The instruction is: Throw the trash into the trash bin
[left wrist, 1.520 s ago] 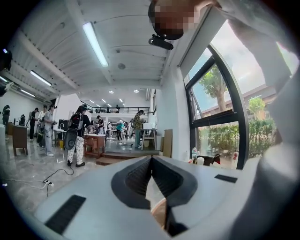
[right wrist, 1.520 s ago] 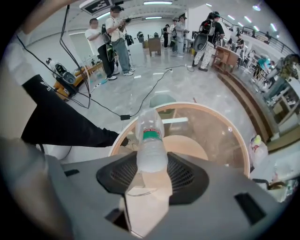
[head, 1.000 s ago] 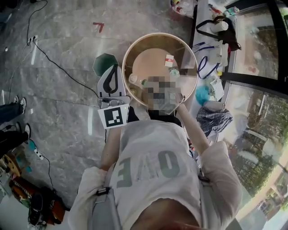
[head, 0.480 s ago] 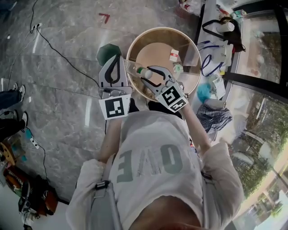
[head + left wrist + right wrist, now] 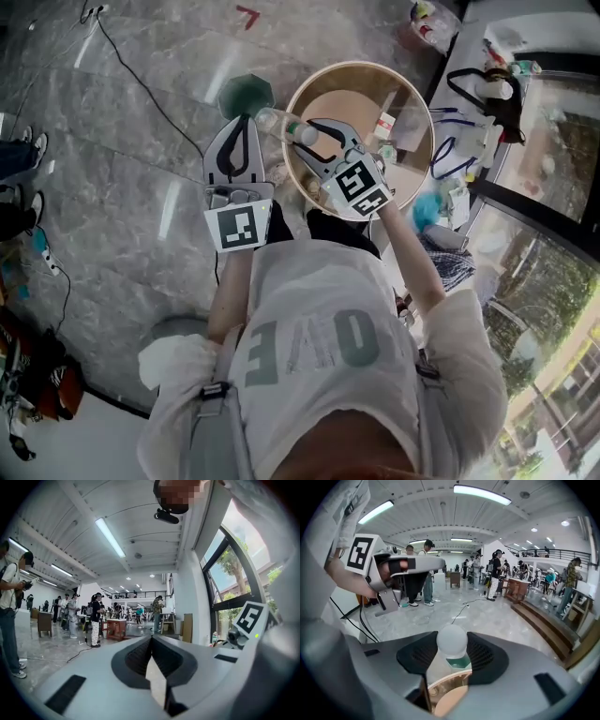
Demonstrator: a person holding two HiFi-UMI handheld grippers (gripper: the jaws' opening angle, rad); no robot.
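My right gripper (image 5: 305,141) is shut on a clear plastic bottle (image 5: 281,124) with a white cap and a green label. It holds the bottle in the air over the left rim of the round wooden table (image 5: 419,103). In the right gripper view the bottle (image 5: 452,641) sits between the two jaws. The dark green trash bin (image 5: 246,94) stands on the floor just left of the table, a little beyond the bottle. My left gripper (image 5: 241,122) hovers beside the bin with its jaws together and nothing in them. The left gripper (image 5: 151,638) points level into the hall.
Small pieces of trash, among them a little carton (image 5: 384,123), lie on the table. A cluttered desk (image 5: 487,89) stands to the right. A black cable (image 5: 141,84) crosses the marble floor. Several people (image 5: 426,571) stand in the hall.
The right gripper has come up off the table with the bottle and carried it left, out over the table's rim. The left gripper has shifted closer to the green bin.
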